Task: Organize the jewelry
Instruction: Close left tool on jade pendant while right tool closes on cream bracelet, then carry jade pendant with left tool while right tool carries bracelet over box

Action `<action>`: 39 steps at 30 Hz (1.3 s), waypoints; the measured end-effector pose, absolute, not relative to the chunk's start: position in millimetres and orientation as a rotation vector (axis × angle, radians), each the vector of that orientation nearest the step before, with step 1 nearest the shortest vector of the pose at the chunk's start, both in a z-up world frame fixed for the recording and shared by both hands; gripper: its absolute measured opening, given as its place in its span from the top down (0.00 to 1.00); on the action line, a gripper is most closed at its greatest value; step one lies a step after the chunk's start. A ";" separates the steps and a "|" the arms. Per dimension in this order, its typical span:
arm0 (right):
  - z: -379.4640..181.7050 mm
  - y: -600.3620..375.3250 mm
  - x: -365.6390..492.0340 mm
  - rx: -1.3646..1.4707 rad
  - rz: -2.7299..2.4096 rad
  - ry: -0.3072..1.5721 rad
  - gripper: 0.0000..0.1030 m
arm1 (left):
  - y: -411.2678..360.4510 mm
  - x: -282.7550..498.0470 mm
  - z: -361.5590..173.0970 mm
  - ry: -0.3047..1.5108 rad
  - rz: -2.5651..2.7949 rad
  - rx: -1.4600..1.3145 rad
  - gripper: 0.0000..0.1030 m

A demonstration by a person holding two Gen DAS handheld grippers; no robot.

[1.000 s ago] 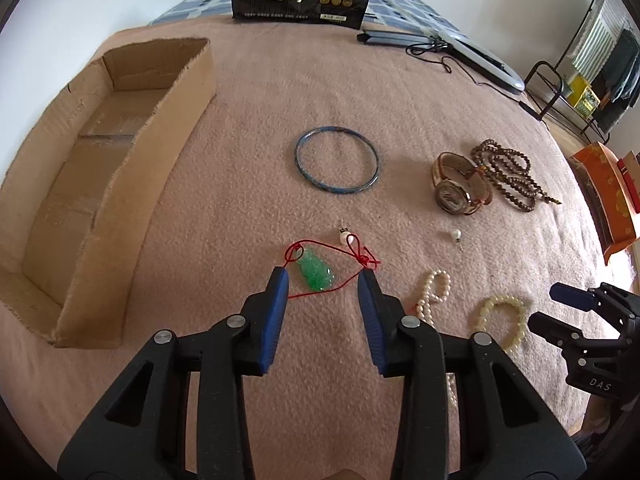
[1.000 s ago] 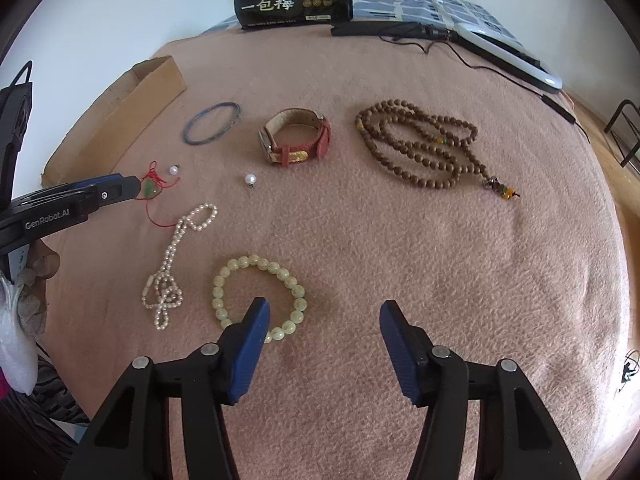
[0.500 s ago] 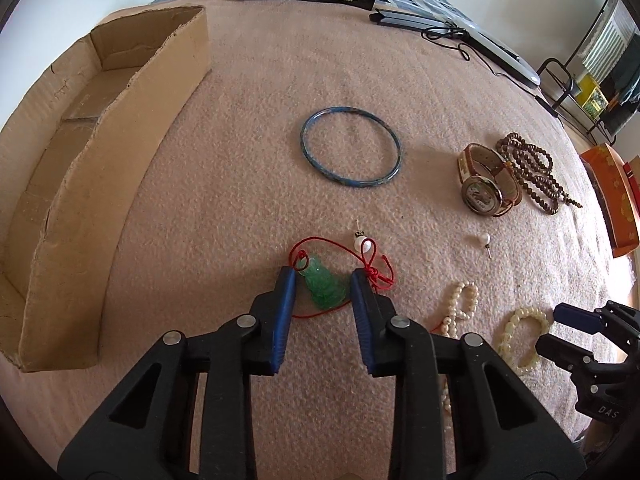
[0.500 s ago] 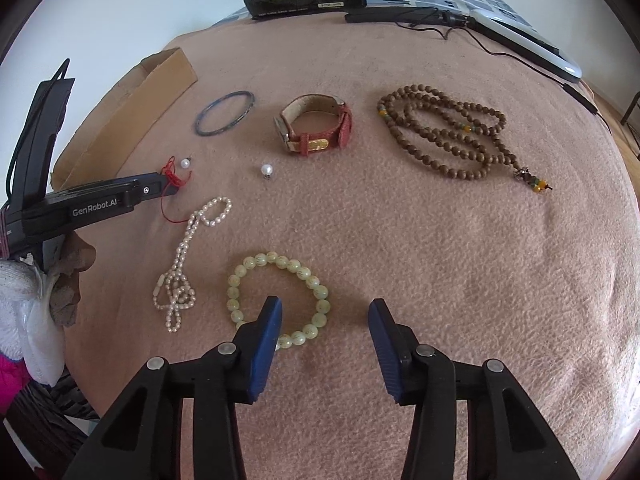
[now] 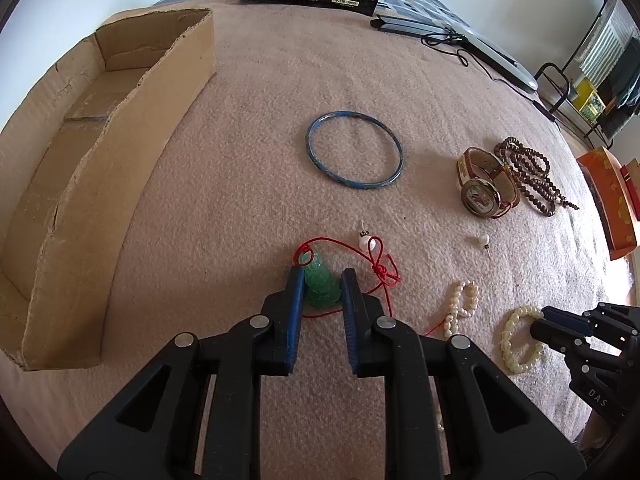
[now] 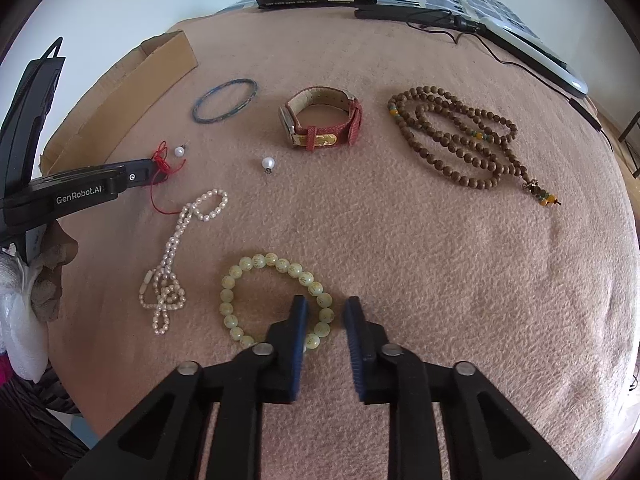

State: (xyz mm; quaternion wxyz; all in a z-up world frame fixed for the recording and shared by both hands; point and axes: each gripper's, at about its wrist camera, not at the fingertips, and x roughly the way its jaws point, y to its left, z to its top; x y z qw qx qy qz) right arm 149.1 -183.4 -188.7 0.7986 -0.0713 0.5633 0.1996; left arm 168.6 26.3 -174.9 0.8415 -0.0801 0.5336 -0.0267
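Jade pendant (image 5: pixel 320 285) between closing left tool (image 5: pixel 320 280) pads, right tool (image 6: pixel 325 312) clamping pale bead bracelet (image 6: pixel 256 264)

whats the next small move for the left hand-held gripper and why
Probably finish the squeeze, then lift slightly. The left hand-held gripper is closing with the green pendant between its blue pads; its red cord lies loose on the blanket. The cardboard box stands open to the left, a likely destination.

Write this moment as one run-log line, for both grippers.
left gripper: closing, green pendant between jaws | right gripper: shut on bead bracelet
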 end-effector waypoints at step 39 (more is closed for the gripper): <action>-66.1 -149.5 140.4 -0.059 0.522 0.847 0.95 | 73.2 120.3 -18.2 0.722 -0.095 -0.231 0.84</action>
